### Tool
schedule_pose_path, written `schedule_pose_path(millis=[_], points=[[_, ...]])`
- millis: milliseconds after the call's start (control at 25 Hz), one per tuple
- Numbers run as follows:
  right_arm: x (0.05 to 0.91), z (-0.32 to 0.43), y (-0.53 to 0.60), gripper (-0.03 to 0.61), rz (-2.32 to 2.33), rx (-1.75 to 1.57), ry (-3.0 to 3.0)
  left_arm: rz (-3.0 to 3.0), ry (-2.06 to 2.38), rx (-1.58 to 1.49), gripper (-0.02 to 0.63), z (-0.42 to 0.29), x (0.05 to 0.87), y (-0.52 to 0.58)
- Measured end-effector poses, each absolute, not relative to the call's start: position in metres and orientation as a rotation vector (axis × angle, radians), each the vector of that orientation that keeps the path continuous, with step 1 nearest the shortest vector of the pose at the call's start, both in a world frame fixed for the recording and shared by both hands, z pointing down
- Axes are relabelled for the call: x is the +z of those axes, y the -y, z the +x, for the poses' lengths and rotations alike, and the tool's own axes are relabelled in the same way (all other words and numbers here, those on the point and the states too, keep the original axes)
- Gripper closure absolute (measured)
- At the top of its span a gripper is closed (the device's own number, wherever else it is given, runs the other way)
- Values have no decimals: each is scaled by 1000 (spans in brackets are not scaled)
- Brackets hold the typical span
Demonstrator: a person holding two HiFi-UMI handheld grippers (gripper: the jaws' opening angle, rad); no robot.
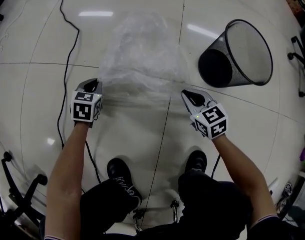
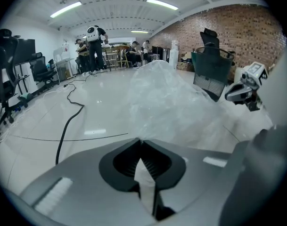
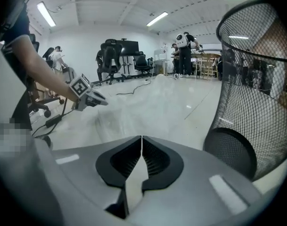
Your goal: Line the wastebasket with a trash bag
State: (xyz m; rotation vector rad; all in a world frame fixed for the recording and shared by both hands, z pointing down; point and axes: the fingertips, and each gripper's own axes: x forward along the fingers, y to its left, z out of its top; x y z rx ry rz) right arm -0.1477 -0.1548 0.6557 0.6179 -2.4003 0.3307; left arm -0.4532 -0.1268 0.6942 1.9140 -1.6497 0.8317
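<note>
A clear plastic trash bag (image 1: 142, 54) lies crumpled and spread out over the white floor in front of me. My left gripper (image 1: 94, 85) is shut on its near left edge, and the film runs out from the closed tips (image 2: 141, 140) into the bag (image 2: 167, 102). My right gripper (image 1: 186, 94) is shut on the near right edge, with the hazy film (image 3: 134, 107) leaving its tips (image 3: 141, 136). The black mesh wastebasket (image 1: 242, 49) stands upright on the floor, ahead and to the right of the right gripper, close beside it (image 3: 256, 102). Each gripper sees the other across the bag (image 2: 242, 91) (image 3: 94, 98).
A black cable (image 1: 67, 59) snakes over the floor left of the bag. An office chair base (image 1: 22, 184) sits at lower left, and another chair (image 1: 302, 59) stands at the right edge. My shoes (image 1: 119, 169) are below the grippers. People stand at tables far back (image 2: 94, 41).
</note>
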Motion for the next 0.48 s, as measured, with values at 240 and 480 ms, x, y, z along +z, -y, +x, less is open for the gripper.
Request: schedule_pose_path(millis=[240,480], points=[[687,-121,161,451,680,409,2289,1908,1649,842,603,-455,692,128],[707,-116,153,391,649,459,2230,1900,1638,859,603,-456,697,127]])
